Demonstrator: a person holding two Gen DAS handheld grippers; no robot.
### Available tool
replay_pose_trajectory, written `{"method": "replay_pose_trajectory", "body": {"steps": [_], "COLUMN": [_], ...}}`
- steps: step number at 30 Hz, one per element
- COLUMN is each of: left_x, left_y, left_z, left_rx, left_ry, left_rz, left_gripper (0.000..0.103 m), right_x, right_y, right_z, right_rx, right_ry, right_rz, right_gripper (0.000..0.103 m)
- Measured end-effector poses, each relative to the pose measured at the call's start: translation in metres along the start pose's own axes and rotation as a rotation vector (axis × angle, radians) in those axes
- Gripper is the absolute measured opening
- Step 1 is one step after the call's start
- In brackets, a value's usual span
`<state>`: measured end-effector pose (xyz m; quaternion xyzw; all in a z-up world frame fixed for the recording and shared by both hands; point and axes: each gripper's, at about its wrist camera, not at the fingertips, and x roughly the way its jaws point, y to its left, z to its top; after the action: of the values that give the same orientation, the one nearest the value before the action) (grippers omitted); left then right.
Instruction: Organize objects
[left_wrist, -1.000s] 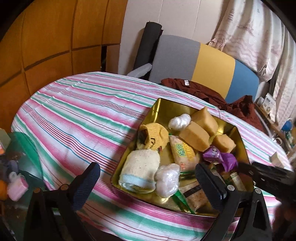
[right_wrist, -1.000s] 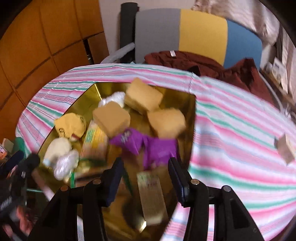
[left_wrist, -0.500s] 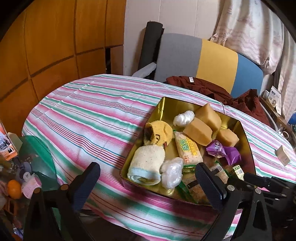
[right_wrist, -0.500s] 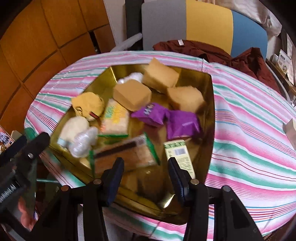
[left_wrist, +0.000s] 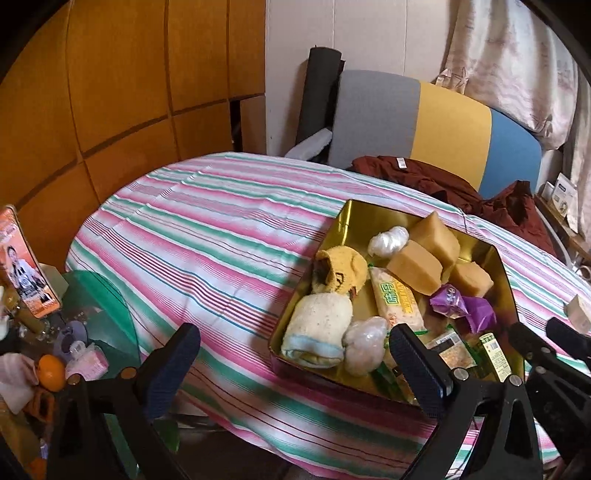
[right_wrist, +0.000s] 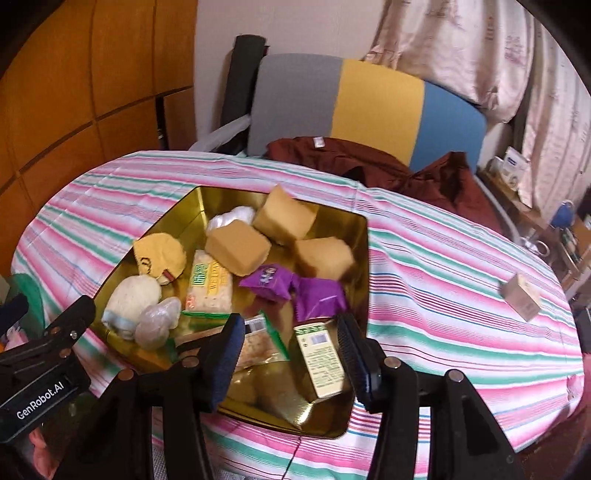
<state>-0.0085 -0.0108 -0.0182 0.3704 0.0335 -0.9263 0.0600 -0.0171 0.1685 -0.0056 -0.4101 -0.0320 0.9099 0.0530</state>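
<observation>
The gold tin (right_wrist: 192, 206) sits on your striped tablecloth (right_wrist: 443, 258), toward the near edge, crammed with small things. At its left end lie a rolled cream towel (right_wrist: 131, 295) and a yellow knitted piece (right_wrist: 160, 253), with a clear wrapped bundle (right_wrist: 157, 321) just beside the towel. In the middle you have a green-lettered snack packet (right_wrist: 208, 286) and three tan blocks (right_wrist: 238, 245), one leaning against the packet. Toward the right come two purple wrappers (right_wrist: 267, 282), then a pale green-labelled box (right_wrist: 321, 356) lying against the near right wall. Well off to the right a small cardboard box (right_wrist: 521, 297) stands alone on the cloth.

Your left gripper (left_wrist: 291, 358) hangs wide apart over the cloth's near edge, with nothing in its grasp. Your right gripper (right_wrist: 291, 350) hovers above the tin's near end, its jaws about half spread and opening, holding nothing.
</observation>
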Motion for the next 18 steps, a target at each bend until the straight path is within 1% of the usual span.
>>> {"method": "replay_pose_trajectory", "body": {"steps": [4,7,9,11,18], "left_x": [-0.007,-0.009,-0.008,-0.008,-0.011], "left_y": [-0.005,-0.008,-0.009,-0.007,-0.005], "left_z": [0.000,-0.001,0.000,0.001,0.004], "left_rx": [0.027,0.041,0.044,0.037,0.026], "left_ry": [-0.036,-0.020,0.006,0.023,0.028], "left_rz": [0.041,0.060,0.042,0.016,0.005], "left_gripper": [0.103,0.103,0.103,0.103,0.103], "right_x": [-0.004,-0.007,-0.009,-0.012,-0.014], "right_y": [-0.002,-0.002,-0.004,-0.007,-0.004], "right_z": [-0.001,-0.002,-0.001,-0.002,-0.003], "right_rx": [0.036,0.055,0.072,0.092,0.100], "right_ry": [-0.001,0.005,0.012,0.005,-0.002], "right_rz": [-0.026,-0.072,-0.097,-0.098,-0.091], "right_gripper": [0.053,0.053,0.053,0.053,0.053]}}
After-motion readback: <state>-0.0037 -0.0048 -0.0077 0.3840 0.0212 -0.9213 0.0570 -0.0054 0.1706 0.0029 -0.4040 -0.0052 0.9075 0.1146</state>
